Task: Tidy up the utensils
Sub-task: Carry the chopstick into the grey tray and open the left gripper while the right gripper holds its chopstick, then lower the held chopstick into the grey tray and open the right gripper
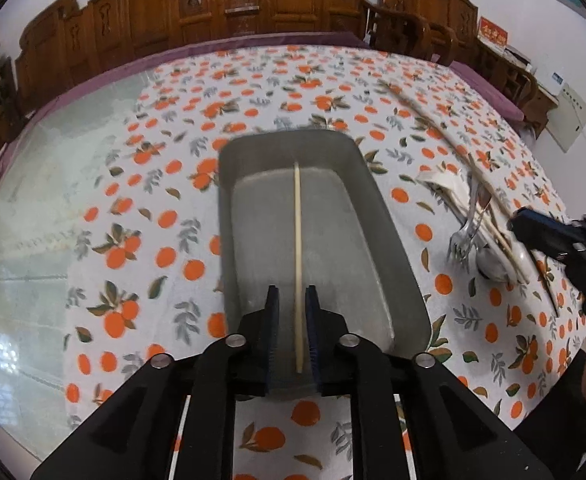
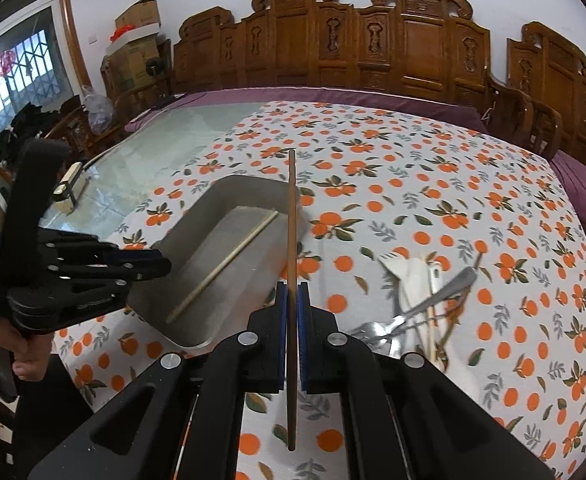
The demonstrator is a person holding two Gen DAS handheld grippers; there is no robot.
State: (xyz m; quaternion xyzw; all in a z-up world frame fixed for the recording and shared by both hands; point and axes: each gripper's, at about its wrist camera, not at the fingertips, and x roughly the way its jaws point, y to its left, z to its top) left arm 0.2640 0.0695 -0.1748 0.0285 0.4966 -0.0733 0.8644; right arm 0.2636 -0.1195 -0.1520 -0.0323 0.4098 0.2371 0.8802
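A metal tray (image 1: 225, 216) stands on the orange-print cloth. One pale chopstick (image 1: 297, 240) lies lengthwise on its floor. My left gripper (image 1: 292, 290) hangs over the tray's near end, jaws slightly apart on either side of that chopstick without pressing it. In the right wrist view the pale chopstick (image 2: 223, 266) rests flat in the tray (image 2: 185, 228), with the left gripper (image 2: 165, 266) just left of it. My right gripper (image 2: 291, 284) is shut on a brown chopstick (image 2: 291, 208) beside the tray's right wall. A pile of utensils (image 2: 417, 304) lies to its right.
The pile (image 1: 477, 224) holds metal forks, a spoon, white plastic cutlery and more chopsticks. Bare glass tabletop (image 1: 53, 184) lies left of the cloth, with a small block (image 2: 69, 190) on it. Carved wooden chairs (image 2: 333, 48) line the far edge. A person's hand (image 2: 9, 340) holds the left gripper.
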